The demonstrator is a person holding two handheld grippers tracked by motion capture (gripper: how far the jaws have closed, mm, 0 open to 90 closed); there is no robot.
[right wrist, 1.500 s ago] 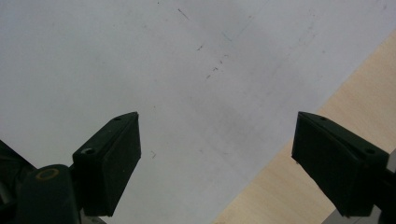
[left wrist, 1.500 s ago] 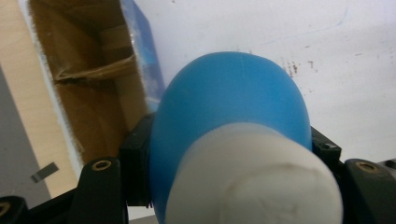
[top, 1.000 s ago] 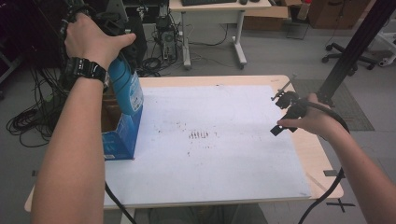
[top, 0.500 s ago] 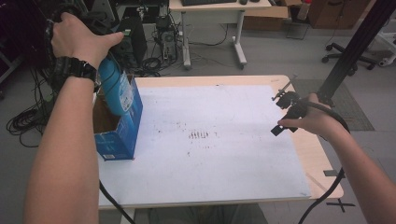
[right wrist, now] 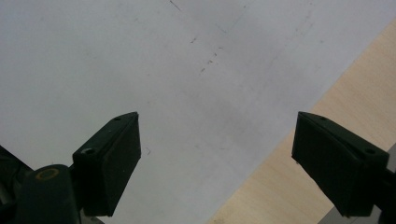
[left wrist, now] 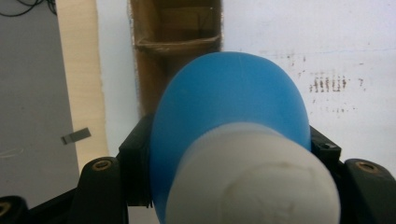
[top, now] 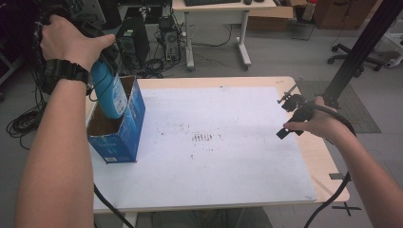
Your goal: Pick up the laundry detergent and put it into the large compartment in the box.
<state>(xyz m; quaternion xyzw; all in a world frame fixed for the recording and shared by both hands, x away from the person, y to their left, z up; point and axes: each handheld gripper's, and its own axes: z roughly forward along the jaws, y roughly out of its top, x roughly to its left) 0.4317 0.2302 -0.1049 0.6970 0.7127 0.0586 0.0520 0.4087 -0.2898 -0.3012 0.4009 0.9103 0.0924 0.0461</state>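
Gripping blue bottle above open box, raised left tool; right tool low, agape.

The person's left arm reaches up along the left side, forearm long and nearly straight, a black watch on the wrist. The left hand is closed over the top of the left tool, raised high above the bench's far left corner; its jaws are clamped on either side of a blue bottle. The right forearm comes in from the lower right, and the right hand holds the right tool low at the right edge, jaws spread wide apart with nothing between them.
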